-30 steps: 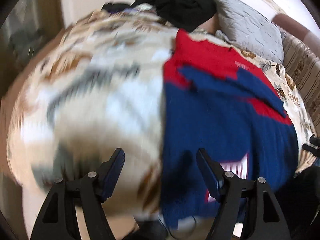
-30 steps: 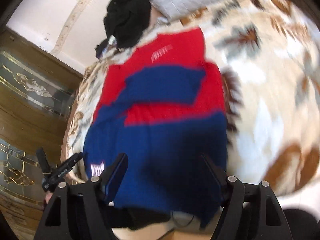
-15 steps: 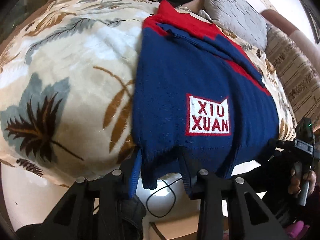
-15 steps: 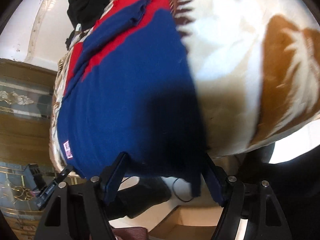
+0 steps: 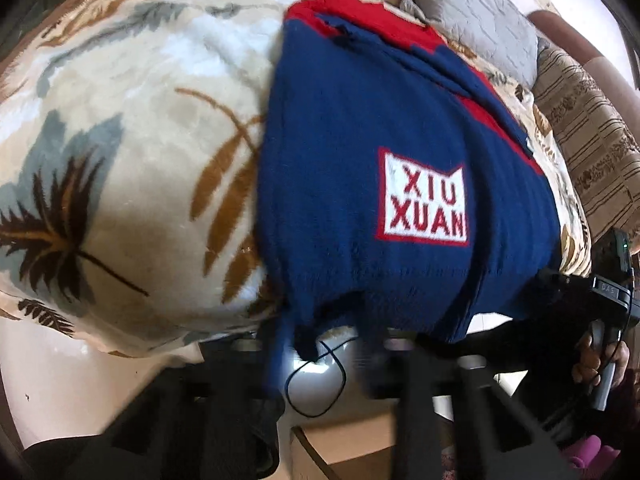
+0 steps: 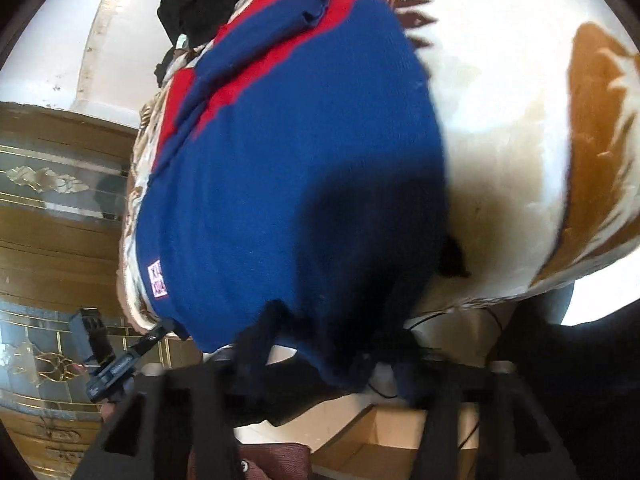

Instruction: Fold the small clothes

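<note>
Now sweater [image 5: 360, 200] hem between fingers [image 5: 280, 344].

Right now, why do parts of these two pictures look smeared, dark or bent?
Left wrist view: the left gripper is motion-smeared, its jaws having just been closing at the sweater's hem; the patch lettering stays readable. Right wrist view: a dark shadow lies across the sweater's lower part, the blanket is washed out, and the lens bows the cabinet.

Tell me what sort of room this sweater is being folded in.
Most likely a bedroom at home. The blue and red sweater lies on a plush leaf-patterned blanket spread over what looks like a bed, with a grey quilted pillow at the far end and an ornate glass-fronted wooden cabinet beside it.
</note>
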Motion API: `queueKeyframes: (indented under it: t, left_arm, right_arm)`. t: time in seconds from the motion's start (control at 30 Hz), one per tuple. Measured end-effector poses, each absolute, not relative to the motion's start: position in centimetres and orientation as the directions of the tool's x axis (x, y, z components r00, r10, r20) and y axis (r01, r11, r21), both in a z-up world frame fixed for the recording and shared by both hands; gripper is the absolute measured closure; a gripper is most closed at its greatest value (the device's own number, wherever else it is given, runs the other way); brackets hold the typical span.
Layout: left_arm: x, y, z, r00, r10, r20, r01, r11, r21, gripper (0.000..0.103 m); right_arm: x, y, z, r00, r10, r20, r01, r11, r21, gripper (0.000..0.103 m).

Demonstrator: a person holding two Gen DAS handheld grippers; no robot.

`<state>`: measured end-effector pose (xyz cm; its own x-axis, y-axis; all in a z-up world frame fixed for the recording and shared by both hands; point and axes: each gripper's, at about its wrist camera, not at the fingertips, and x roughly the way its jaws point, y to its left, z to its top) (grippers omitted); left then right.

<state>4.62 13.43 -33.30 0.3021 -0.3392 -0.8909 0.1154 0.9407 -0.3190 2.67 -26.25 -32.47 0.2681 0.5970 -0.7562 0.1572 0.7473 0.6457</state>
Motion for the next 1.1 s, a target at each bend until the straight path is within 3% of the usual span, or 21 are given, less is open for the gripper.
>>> queueKeyframes:
  t: [0.03,0.1,0.2,0.5,0.73,1.1]
  left_arm:
    - [4.7,13.4,-33.3,0.302,-0.339,-0.891,0.113,0.941,-0.32,0.089]
    - [4.6,13.7,-33.0,0.307,-0.362,-0.88,0.113,0.932,-0.344,0.096]
    - [4.6,14.2,-32.1,0.33,-0.399,-0.856,0.11,0.916,-0.385,0.098]
    - [6.2,16.0,-24.9,0.452,-0.572,-0.685,0.204,0.813,-0.545,0.098]
    - [13.5,16.6,-20.3,0.549,-0.569,-0.612,0.209,0.803,-0.558,0.098]
    - [27.6,15.9,-18.7,0.643,-0.512,-0.569,0.125,0.804,-0.582,0.098]
  right_arm:
    - [2.7,-25.7,-32.4,0.258,0.605,-0.753,0.126,0.752,0.647,0.047]
    - [2.7,-25.4,-31.7,0.265,0.595,-0.759,0.09,0.768,0.634,0.079]
    - [2.8,-26.0,-30.5,0.281,0.604,-0.746,0.084,0.759,0.646,0.086]
    - [5.9,-28.3,-22.9,0.45,0.656,-0.606,-0.044,0.694,0.718,0.088]
    - [11.2,-29.5,-20.6,0.53,0.621,-0.577,-0.044,0.7,0.713,0.088]
    - [22.8,-32.6,-20.0,0.666,0.547,-0.507,0.042,0.651,0.758,0.088]
